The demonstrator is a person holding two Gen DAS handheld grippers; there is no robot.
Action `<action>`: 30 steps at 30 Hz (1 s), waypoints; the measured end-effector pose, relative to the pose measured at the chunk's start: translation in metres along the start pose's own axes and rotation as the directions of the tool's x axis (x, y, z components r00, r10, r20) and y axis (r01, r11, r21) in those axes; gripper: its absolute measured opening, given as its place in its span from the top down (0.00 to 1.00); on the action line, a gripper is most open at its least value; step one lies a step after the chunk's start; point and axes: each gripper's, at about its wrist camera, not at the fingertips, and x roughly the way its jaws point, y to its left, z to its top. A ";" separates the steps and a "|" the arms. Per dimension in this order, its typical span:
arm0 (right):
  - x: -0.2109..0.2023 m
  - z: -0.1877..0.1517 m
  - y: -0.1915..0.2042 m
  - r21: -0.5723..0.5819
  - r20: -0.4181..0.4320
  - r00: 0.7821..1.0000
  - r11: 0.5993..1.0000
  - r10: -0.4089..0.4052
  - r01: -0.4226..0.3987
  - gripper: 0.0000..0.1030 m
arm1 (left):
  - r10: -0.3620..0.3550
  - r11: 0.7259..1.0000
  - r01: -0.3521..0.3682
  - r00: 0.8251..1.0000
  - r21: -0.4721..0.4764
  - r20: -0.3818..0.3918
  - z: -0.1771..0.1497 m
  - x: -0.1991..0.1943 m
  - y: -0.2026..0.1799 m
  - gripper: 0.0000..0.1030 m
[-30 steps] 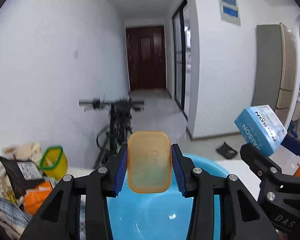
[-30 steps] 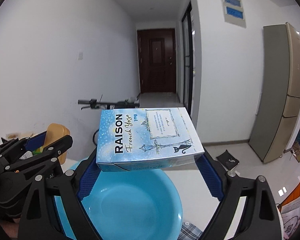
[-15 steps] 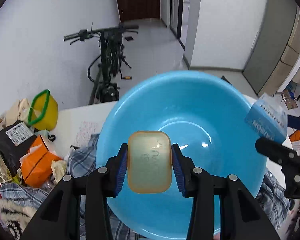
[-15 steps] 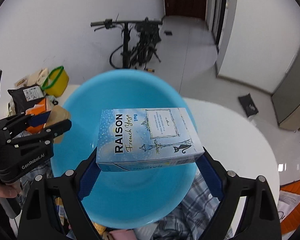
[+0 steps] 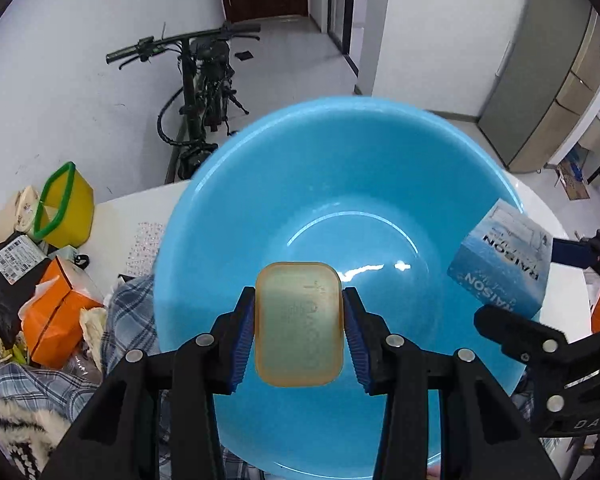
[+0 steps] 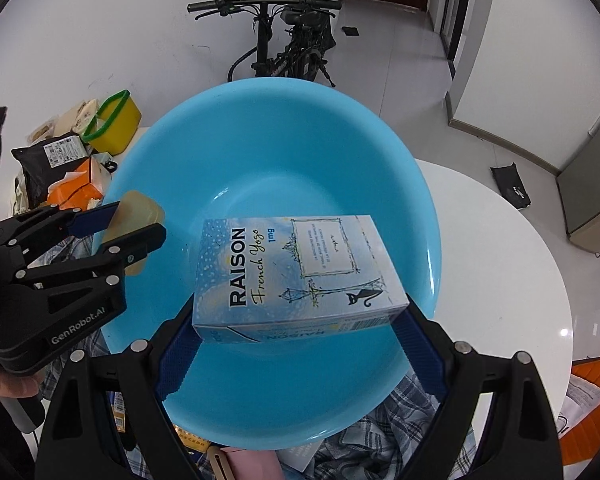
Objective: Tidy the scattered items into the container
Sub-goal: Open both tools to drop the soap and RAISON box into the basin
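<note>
Both grippers tipped from near level to steeply downward. Views swung off the hallway and door onto the blue basin (image 5: pixel 340 184).

Left gripper (image 5: pixel 299 324): amber translucent case (image 5: pixel 299 322) now hangs over the basin's inside near its floor; a second ago it stood above the near rim against the corridor.

Right gripper (image 6: pixel 298 320): RAISON box (image 6: pixel 296 268) lowered from above the rim to over the basin's interior.

The basin fills more of each view than half a second ago.
</note>
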 end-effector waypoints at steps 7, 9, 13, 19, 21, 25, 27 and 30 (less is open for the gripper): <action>0.000 0.001 -0.004 0.003 0.004 1.000 1.000 -0.011 0.011 0.13 | -0.008 0.999 0.004 0.996 -0.045 -0.085 -0.005 0.020 0.001 0.25; 0.001 0.001 -0.004 0.001 0.002 1.000 1.000 -0.014 0.014 0.13 | -0.003 0.999 -0.001 0.996 -0.045 -0.084 -0.005 0.020 0.002 0.25; 0.006 0.000 -0.005 -0.001 -0.010 1.000 1.000 -0.014 0.014 0.13 | 0.003 0.999 -0.007 0.997 -0.047 -0.082 -0.006 0.018 0.005 0.25; 0.019 -0.002 0.000 -0.027 -0.051 0.999 1.000 -0.015 0.013 0.13 | 0.014 0.999 -0.018 0.996 -0.051 -0.084 -0.004 0.020 0.007 0.25; 0.023 -0.003 0.001 -0.030 -0.065 0.998 1.000 -0.011 0.009 0.13 | 0.025 0.999 -0.029 0.996 -0.044 -0.088 -0.004 0.021 0.007 0.25; 0.028 -0.003 0.001 -0.034 -0.088 0.996 0.999 -0.020 0.017 0.12 | 0.045 0.998 -0.048 0.996 -0.029 -0.075 -0.005 0.021 0.006 0.25; 0.028 -0.003 0.000 -0.029 -0.081 0.996 0.999 -0.022 0.020 0.12 | 0.044 0.999 -0.046 0.996 -0.028 -0.077 -0.006 0.021 0.006 0.25; 0.027 -0.003 0.000 -0.030 -0.080 0.997 0.999 -0.019 0.016 0.12 | 0.035 0.999 -0.038 0.996 -0.034 -0.081 -0.006 0.021 0.007 0.25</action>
